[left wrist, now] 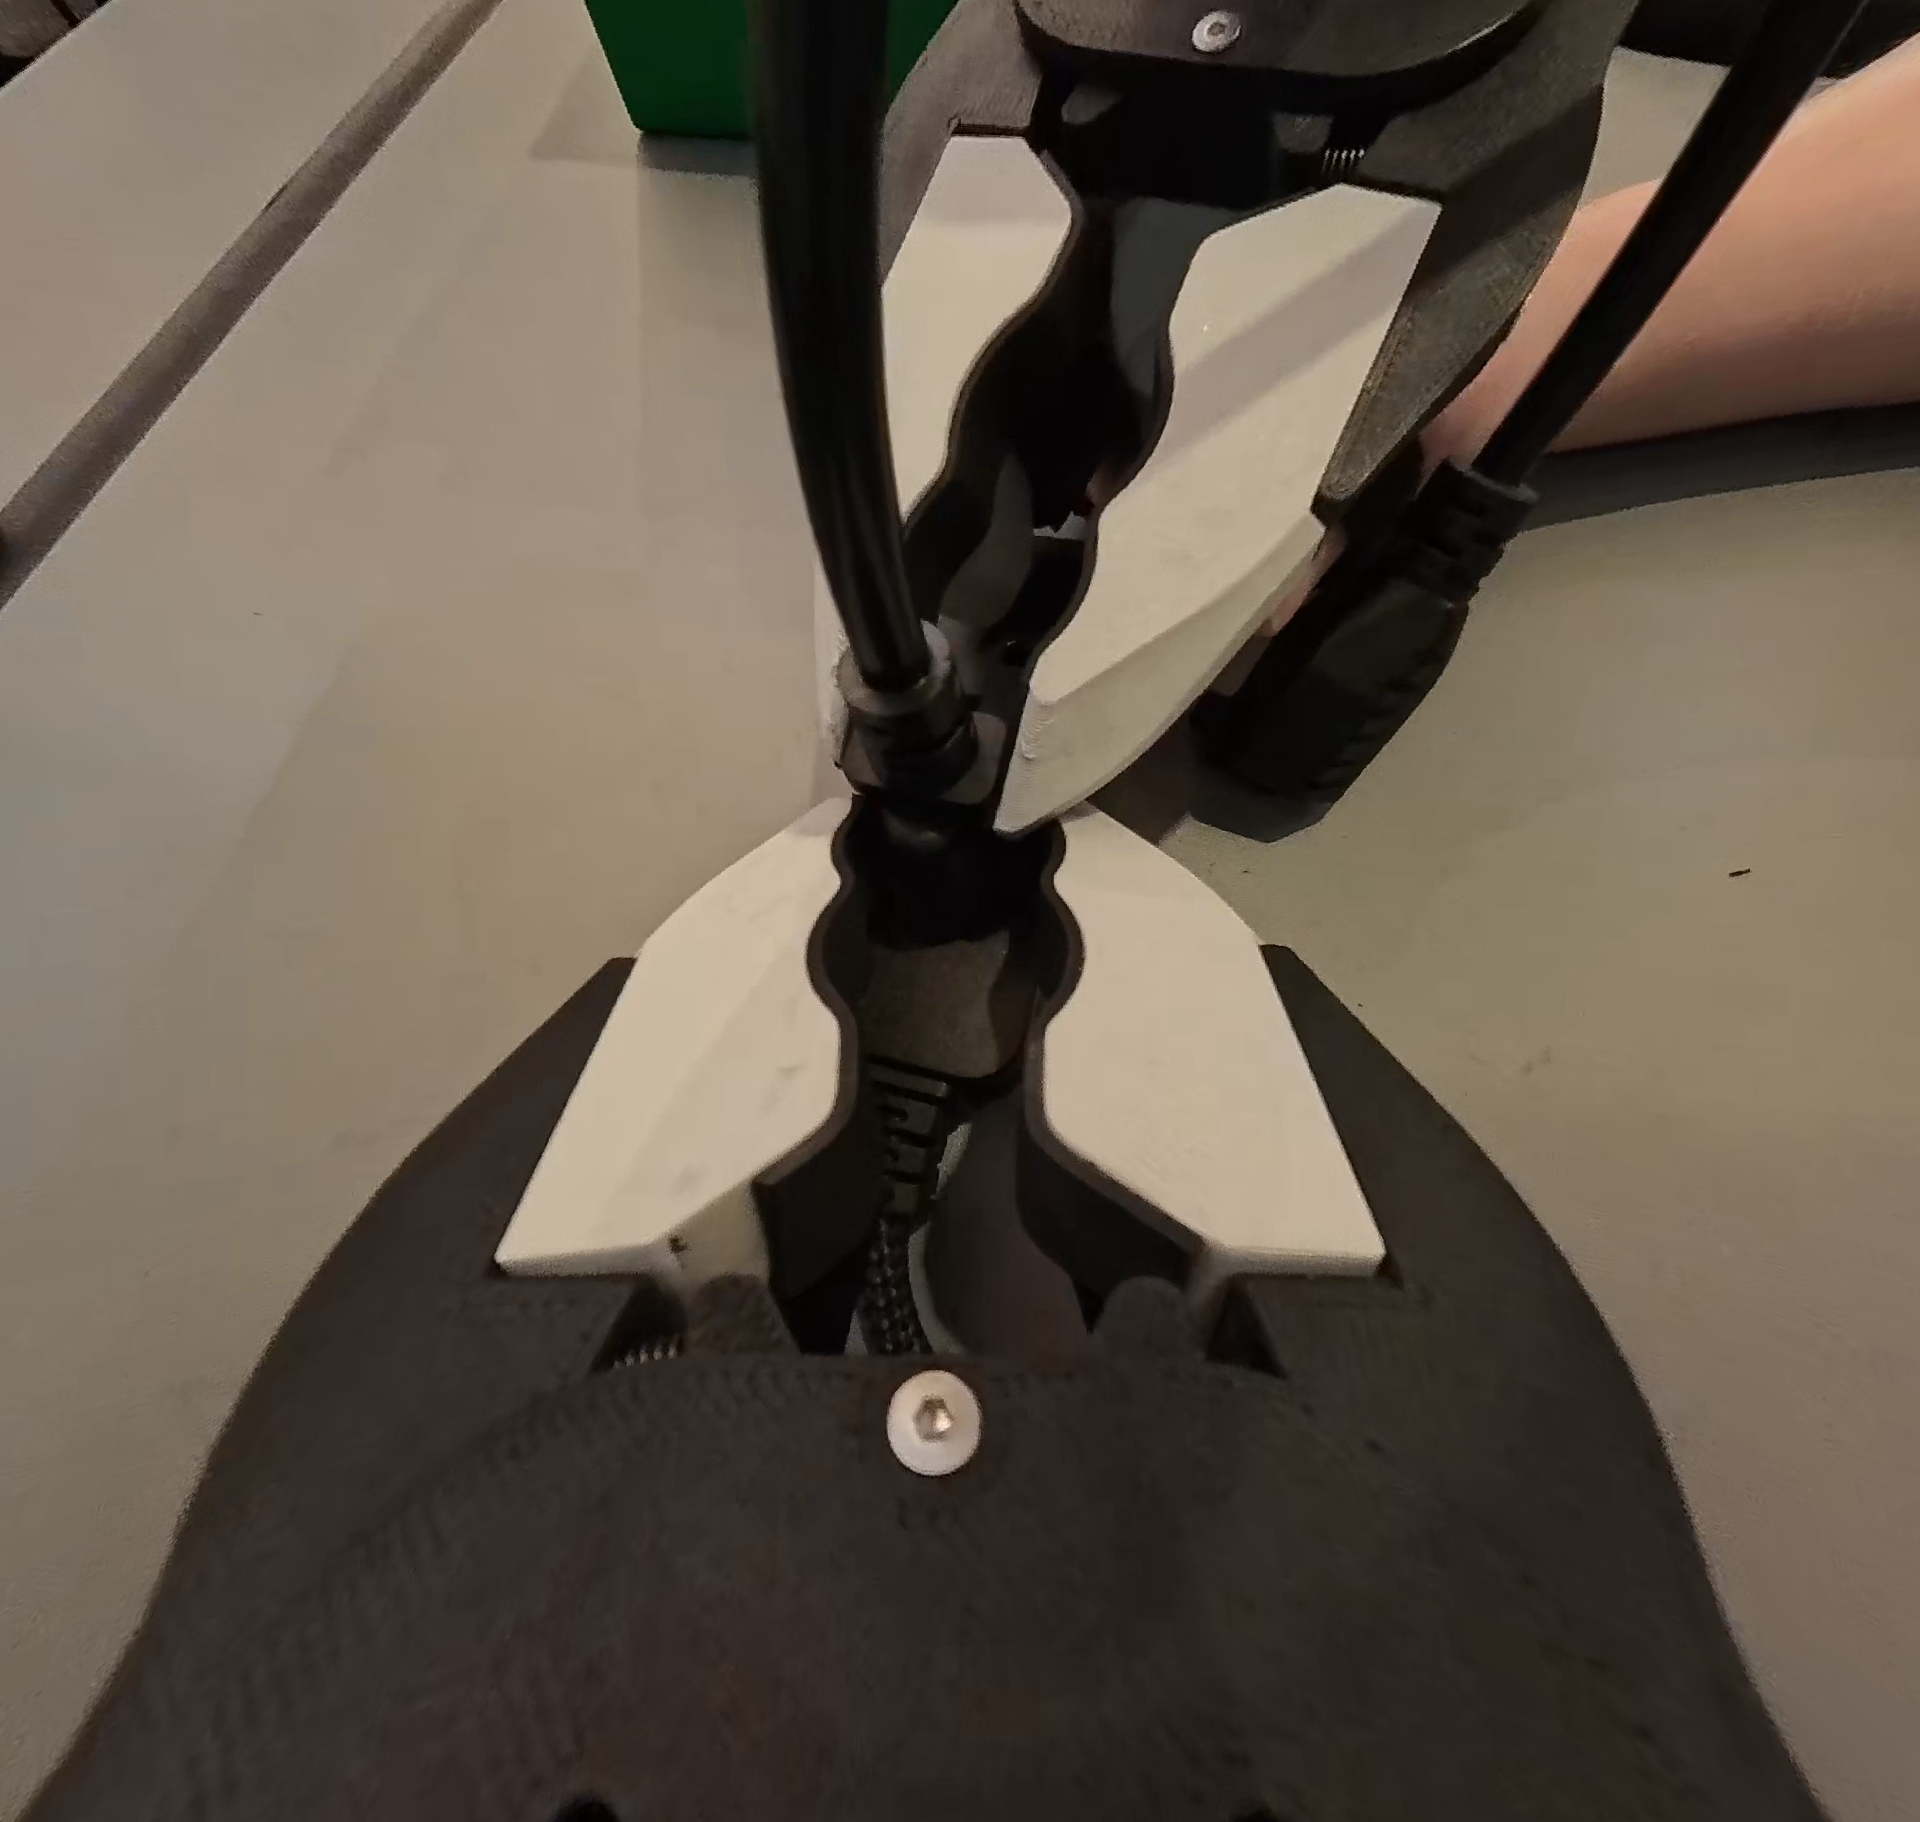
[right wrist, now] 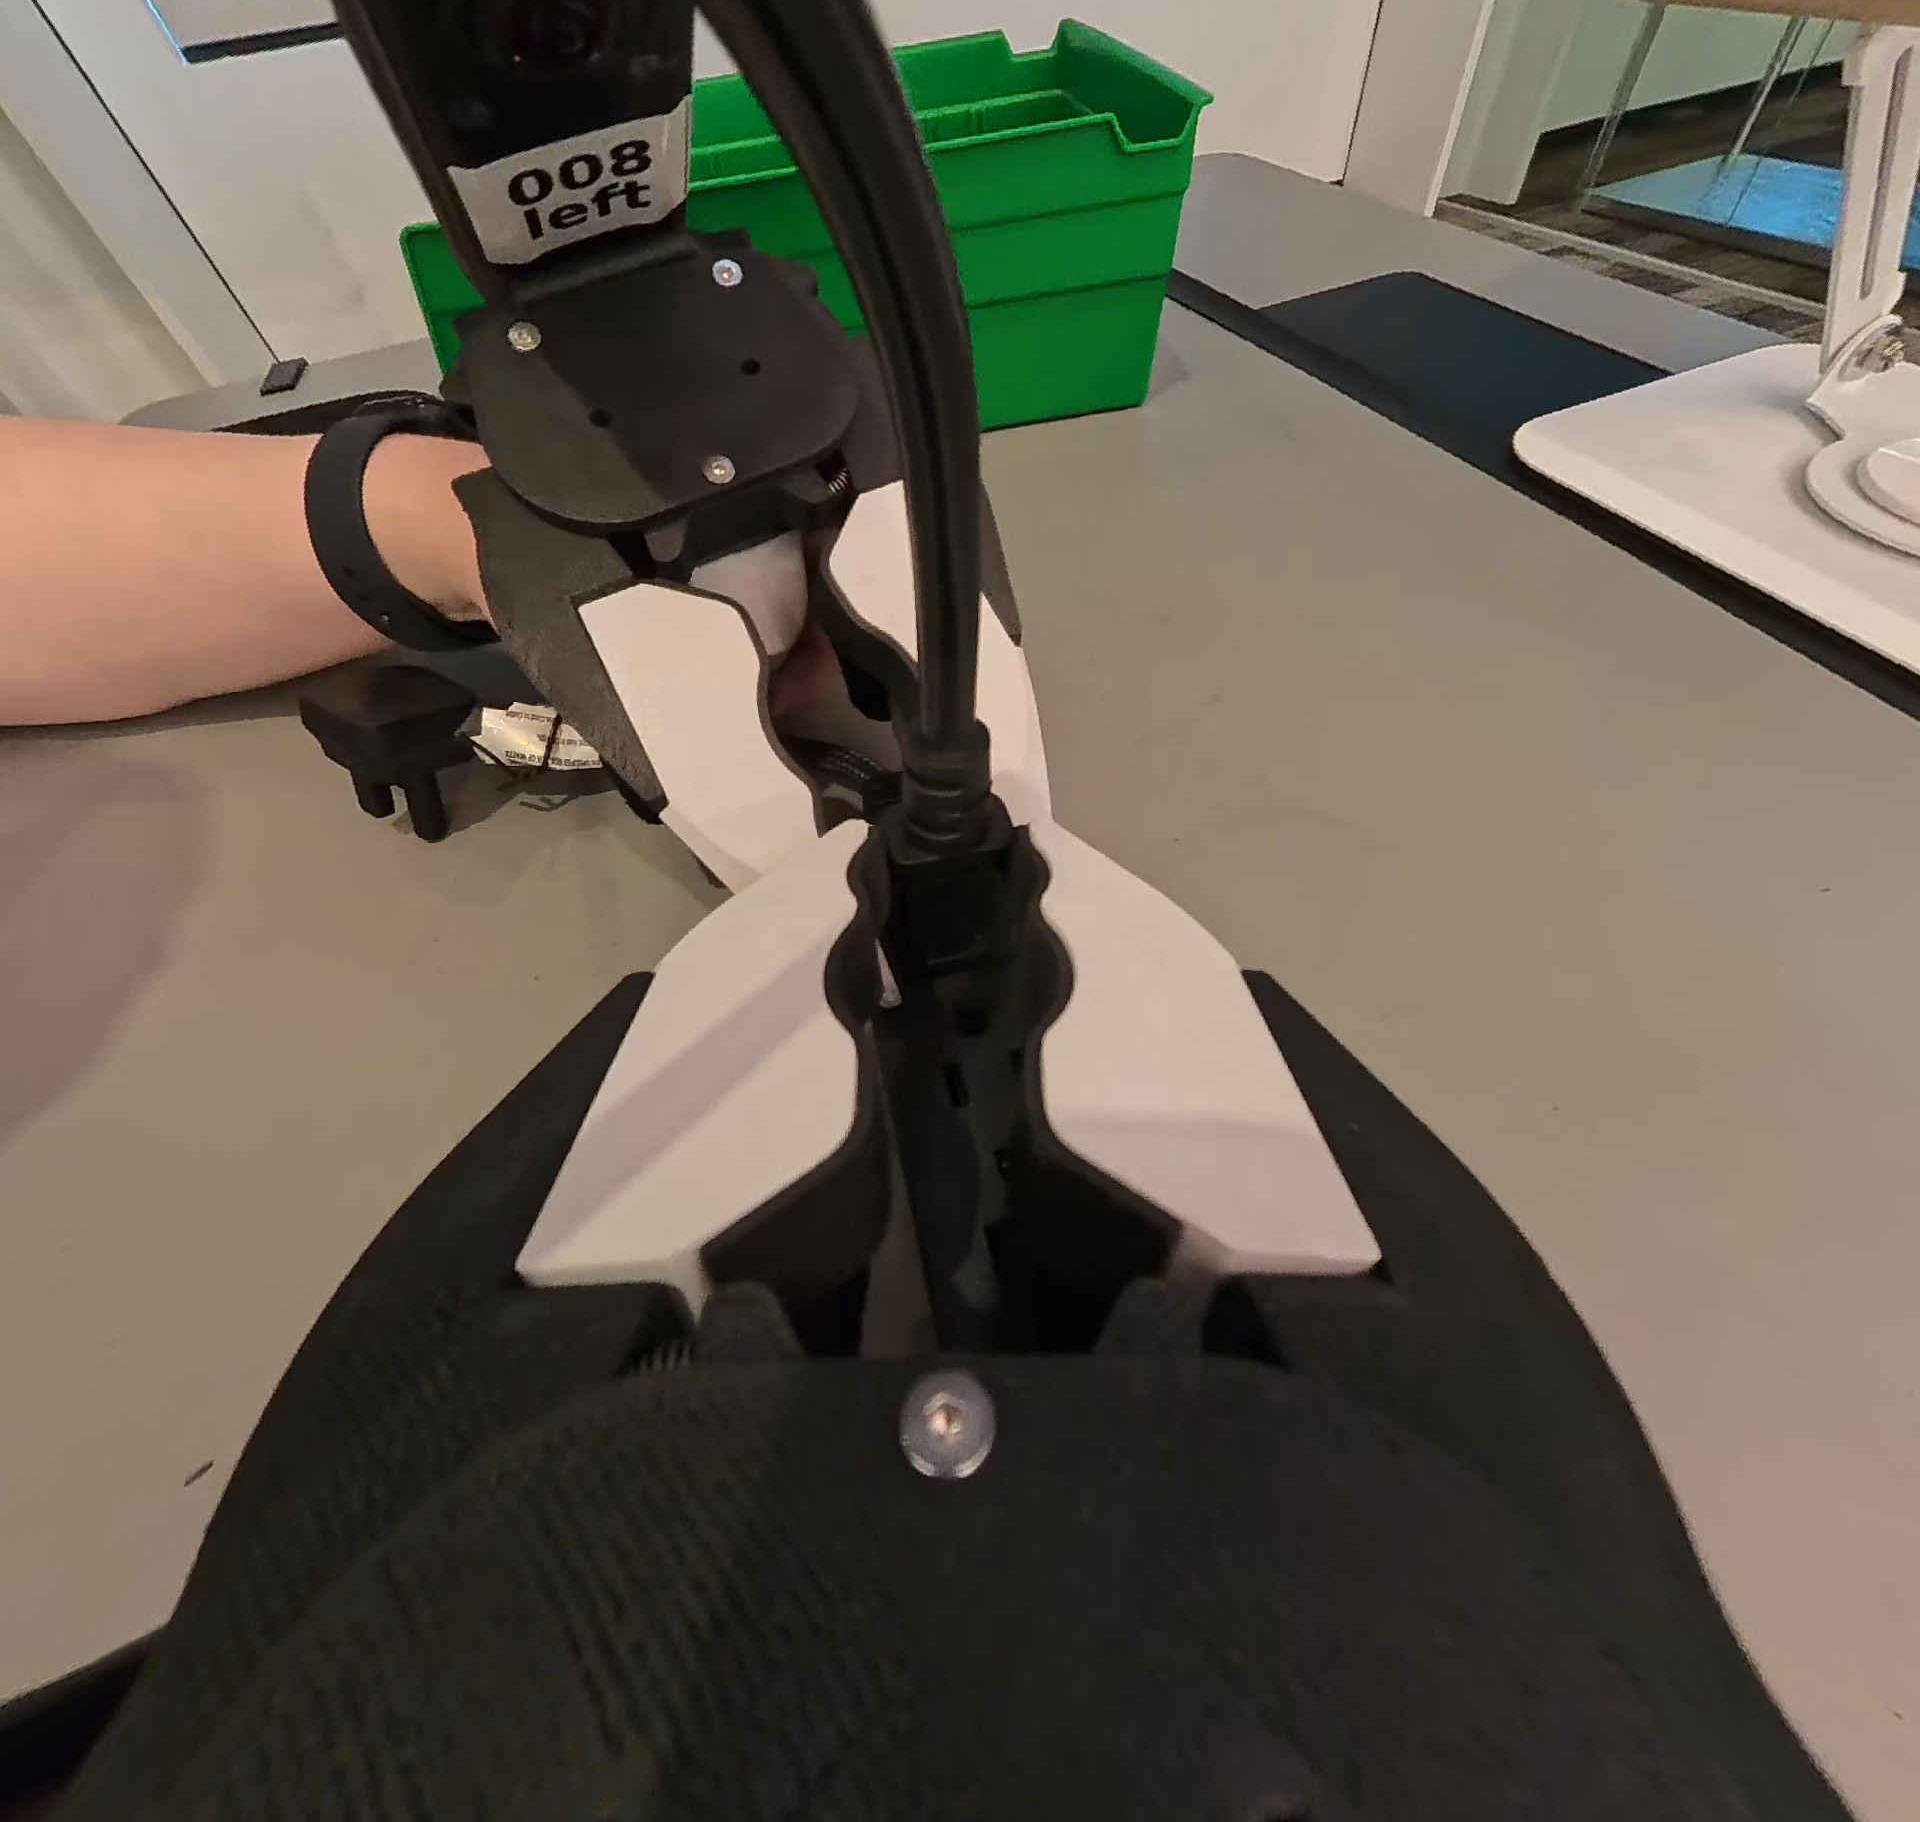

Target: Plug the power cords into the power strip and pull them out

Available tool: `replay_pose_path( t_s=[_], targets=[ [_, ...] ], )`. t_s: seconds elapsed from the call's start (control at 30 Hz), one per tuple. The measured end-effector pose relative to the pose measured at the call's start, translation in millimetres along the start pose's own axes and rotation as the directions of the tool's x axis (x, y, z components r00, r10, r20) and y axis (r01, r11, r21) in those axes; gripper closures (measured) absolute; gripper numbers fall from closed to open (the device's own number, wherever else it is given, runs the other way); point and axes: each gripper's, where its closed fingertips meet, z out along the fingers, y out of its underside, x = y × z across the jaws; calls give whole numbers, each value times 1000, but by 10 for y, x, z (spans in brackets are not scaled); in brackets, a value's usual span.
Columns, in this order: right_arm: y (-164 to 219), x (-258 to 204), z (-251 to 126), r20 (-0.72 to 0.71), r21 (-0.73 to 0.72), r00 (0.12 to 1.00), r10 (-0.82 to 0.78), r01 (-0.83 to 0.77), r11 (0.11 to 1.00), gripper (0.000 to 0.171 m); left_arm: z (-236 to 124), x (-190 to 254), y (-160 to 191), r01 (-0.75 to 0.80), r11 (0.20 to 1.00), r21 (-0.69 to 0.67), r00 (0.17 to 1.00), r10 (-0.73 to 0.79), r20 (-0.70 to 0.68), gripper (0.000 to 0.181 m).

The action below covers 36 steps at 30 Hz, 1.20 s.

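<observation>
Both grippers meet tip to tip over the grey desk (right wrist: 1351, 733), each clamped on one end of a cable joint. The left gripper (left wrist: 940, 868) has its fingers (left wrist: 748, 1024) closed around a black connector body (left wrist: 925, 1003) with a ribbed strain relief and a braided lead running back under the gripper. The right gripper (right wrist: 940, 889) has its fingers (right wrist: 1174, 1066) closed on a black moulded plug (right wrist: 940, 899), whose thick glossy cord (right wrist: 935, 525) rises and curves up out of view. In the left view that cord (left wrist: 831, 318) ends in a ringed collar just beyond the left fingertips, so the two halves look seated or almost seated; the joint itself is hidden by the fingers.

No strip with a row of sockets is visible; whether the connector body belongs to the power strip cannot be told. I judge the step to be mating or parting this pair. To do it well, keep both grips firm on the rigid bodies, not on the cord, hold the two axes in line, and move straight along that line without twisting or levering, since a sideways pull could bend pins or let the plug slip in the scalloped pads.

A second black plug (right wrist: 390, 744) lies on the desk near the person's wrist, beside a crumpled tag. A green bin (right wrist: 1039, 245) stands behind, well apart.
</observation>
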Motion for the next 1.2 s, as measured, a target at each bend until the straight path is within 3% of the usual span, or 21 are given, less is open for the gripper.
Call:
replay_pose_path(
  t_s=[0.53, 0.83, 1.2],
  targets=[
    [-4, -46, 8, -1, 2, 1000, -27, 27, 1000, 153, 3, 37, 22, 4, 1000, -10, 1000, -5, -22, 153],
    [26, -157, 63, -2, -20, 983, -186, 186, 982, 149, -118, 106, 105, 13, 999, -43, 997, -16, -69, 147],
    [32, -161, 77, 19, -26, 986, -166, 167, 986, 148, -113, 108, 137, 26, 999, -39, 997, -29, -68, 145]
  ],
)
